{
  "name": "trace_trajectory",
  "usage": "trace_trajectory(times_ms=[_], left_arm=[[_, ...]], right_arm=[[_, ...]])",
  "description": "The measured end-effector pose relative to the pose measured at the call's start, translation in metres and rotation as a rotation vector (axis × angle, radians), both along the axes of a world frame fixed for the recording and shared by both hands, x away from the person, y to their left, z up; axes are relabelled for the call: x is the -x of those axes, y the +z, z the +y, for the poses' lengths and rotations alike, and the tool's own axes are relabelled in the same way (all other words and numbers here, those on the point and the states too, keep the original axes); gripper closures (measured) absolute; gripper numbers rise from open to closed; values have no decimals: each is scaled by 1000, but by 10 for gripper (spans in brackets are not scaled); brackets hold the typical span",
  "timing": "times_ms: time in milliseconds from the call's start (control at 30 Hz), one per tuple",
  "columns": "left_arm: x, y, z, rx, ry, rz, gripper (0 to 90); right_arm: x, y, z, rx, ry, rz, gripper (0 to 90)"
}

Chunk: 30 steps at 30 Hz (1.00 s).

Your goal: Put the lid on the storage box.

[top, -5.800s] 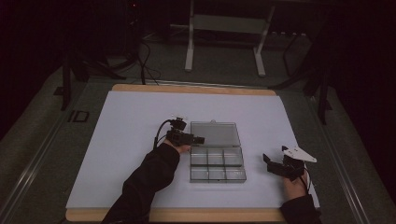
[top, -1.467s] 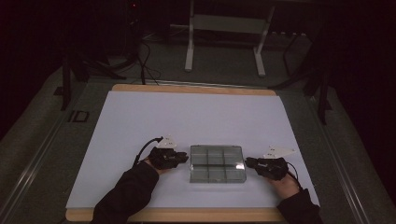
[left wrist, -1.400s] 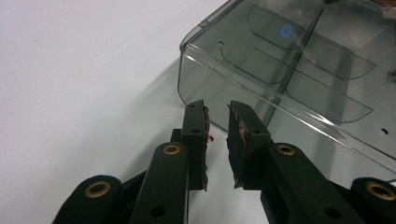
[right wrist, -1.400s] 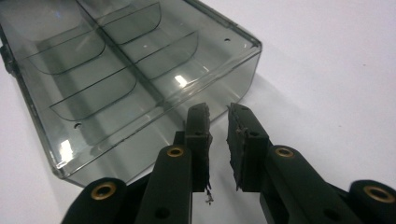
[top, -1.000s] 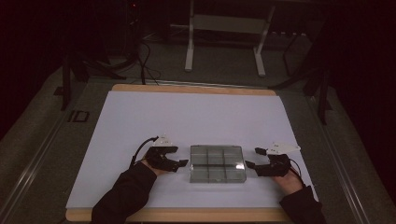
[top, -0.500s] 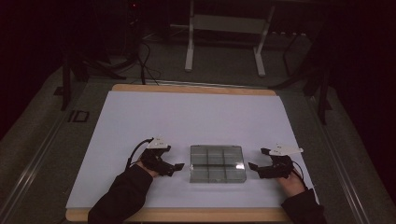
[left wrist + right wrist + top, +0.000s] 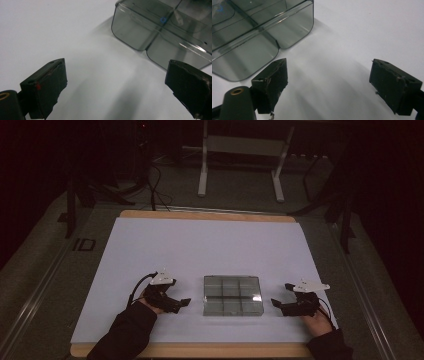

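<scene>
Lying between left gripper [image 7: 184, 303] and right gripper [image 7: 276, 304], compartment box [image 7: 232, 295], untouched, jaws apart

We see a white sheet [image 7: 210, 250] covering the worktop [image 7: 200, 351] — bare wood shows only along its near and far edges. Beyond the far edge a white metal frame [image 7: 240, 165] stands on the dark floor [image 7: 40, 285] — black cables [image 7: 155, 185] trail beside it.

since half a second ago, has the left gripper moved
Yes. The left gripper has slid left, away from the clear smoky plastic compartment box, which stayed put; the gap of white table between them widened.
</scene>
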<state>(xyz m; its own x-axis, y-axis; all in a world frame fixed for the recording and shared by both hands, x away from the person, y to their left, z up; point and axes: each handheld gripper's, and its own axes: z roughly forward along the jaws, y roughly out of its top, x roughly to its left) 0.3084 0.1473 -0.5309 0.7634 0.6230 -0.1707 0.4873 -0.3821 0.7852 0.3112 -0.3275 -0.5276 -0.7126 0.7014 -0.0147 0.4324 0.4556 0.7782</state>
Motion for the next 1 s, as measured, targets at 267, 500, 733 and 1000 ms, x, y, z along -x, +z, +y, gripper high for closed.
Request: trace_trajectory(times_ms=[267, 500, 733, 1000], left_arm=[[13, 0, 7, -28, 8, -8, 51], [19, -5, 14, -30, 29, -3, 52], [22, -7, 16, -50, 65, -15, 51], [22, -9, 20, -70, 119, -17, 49]], right_arm=[[8, -5, -8, 7, -21, 2, 149], [14, -5, -14, 17, -46, -12, 149], [17, -5, -19, 17, -72, -25, 149], [19, -5, -21, 14, -105, -38, 149]])
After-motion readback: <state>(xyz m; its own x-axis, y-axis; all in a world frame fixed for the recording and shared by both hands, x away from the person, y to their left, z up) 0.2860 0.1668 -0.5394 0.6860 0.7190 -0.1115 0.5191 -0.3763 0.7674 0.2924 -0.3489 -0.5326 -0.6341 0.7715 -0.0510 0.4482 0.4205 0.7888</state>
